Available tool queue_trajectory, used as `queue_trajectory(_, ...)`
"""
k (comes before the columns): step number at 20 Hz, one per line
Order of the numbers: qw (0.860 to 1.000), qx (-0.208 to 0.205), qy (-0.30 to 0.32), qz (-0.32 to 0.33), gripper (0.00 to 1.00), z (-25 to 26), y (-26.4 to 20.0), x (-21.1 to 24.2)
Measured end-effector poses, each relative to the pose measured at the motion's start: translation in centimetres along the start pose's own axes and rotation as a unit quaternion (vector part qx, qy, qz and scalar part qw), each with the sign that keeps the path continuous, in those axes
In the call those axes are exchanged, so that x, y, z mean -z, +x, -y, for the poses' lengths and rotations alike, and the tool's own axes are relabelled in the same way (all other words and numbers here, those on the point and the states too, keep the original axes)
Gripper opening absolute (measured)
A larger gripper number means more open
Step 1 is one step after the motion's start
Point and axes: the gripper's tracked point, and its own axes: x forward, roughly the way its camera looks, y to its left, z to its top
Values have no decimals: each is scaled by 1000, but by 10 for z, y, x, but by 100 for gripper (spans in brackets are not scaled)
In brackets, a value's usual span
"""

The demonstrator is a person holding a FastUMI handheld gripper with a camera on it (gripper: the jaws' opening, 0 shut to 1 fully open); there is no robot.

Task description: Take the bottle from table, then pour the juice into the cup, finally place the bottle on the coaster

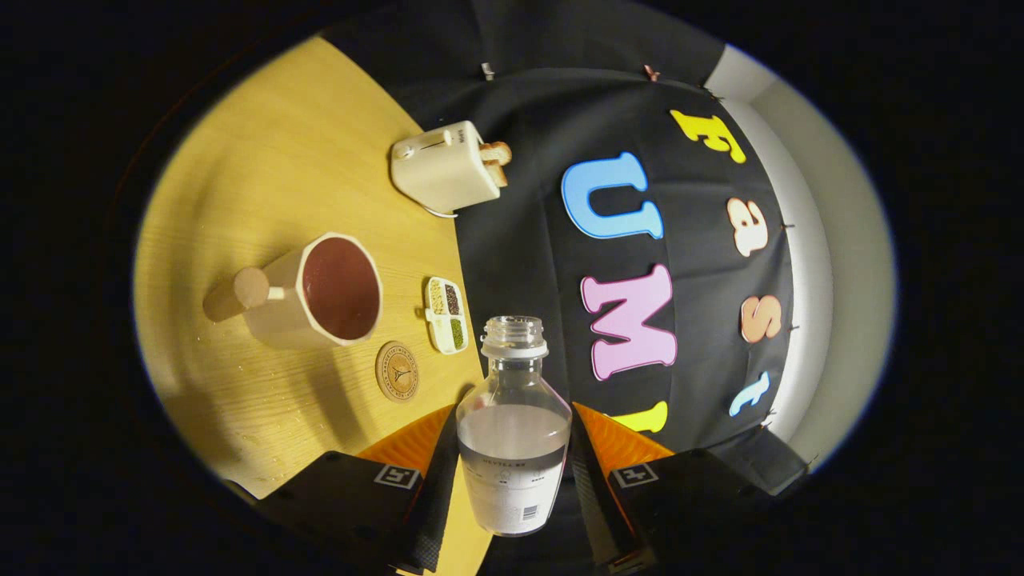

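Note:
A clear uncapped bottle [513, 448] with pale liquid filling its lower half and a white label sits between my fingers, and my gripper [512, 464] is shut on its body. The view is rolled, so the wooden table [264, 160] runs up the side. Beyond the fingers stands a cream cup [320, 290] with a dark inside and a round wooden handle, its mouth facing me. A round cork coaster [398, 370] lies on the table between the cup and my near finger [428, 472]. The bottle's open neck points past the coaster toward the booth wall.
A cream toaster [442, 166] with bread in it stands at the table's far edge against the black cloth wall. A small white divided dish [446, 314] of grains lies beside the cup and coaster. Water drops speckle the table near the coaster.

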Motion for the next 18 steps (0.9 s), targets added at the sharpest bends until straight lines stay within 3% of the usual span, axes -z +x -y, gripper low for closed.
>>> queue_trajectory(3, 999, 9, -53, 8, 71, -2, 3, -7)
queue_trajectory(8, 992, -14, -124, 14, 72, -25, 8, -6)
queue_trajectory(18, 983, -32, -182, 15, 71, -42, 15, -4)
